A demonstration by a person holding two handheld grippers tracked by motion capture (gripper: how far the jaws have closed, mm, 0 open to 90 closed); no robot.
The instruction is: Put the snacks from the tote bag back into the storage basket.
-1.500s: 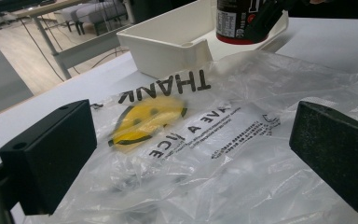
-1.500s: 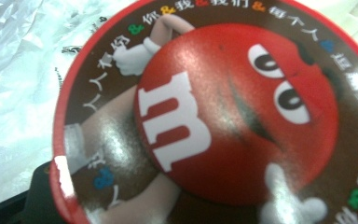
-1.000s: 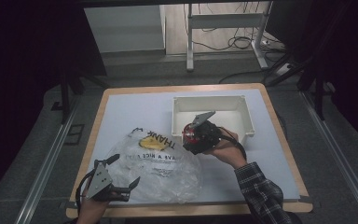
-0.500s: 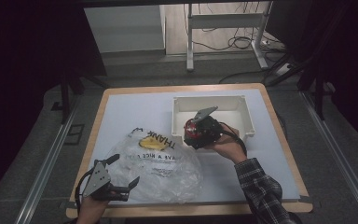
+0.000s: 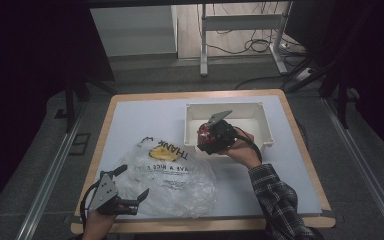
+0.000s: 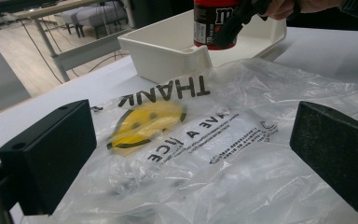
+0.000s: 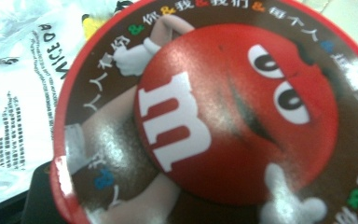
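Pale matte tabletop (image 5: 145,120) with a wood rim carries a crinkled clear plastic bag (image 5: 172,177) at lower centre and a white rectangular plastic bin (image 5: 262,122) above it. My right gripper (image 5: 211,134) pinches a glossy round M&M's canister (image 5: 203,136) over the bin's front wall, while my left gripper (image 5: 132,187) sits at the bag's lower-left edge, its blocky black jaws spread.

the red candy tub (image 7: 205,116) hides the right gripper's jaws in the right gripper view; the top edge of the left gripper view crops the tub's upper part.
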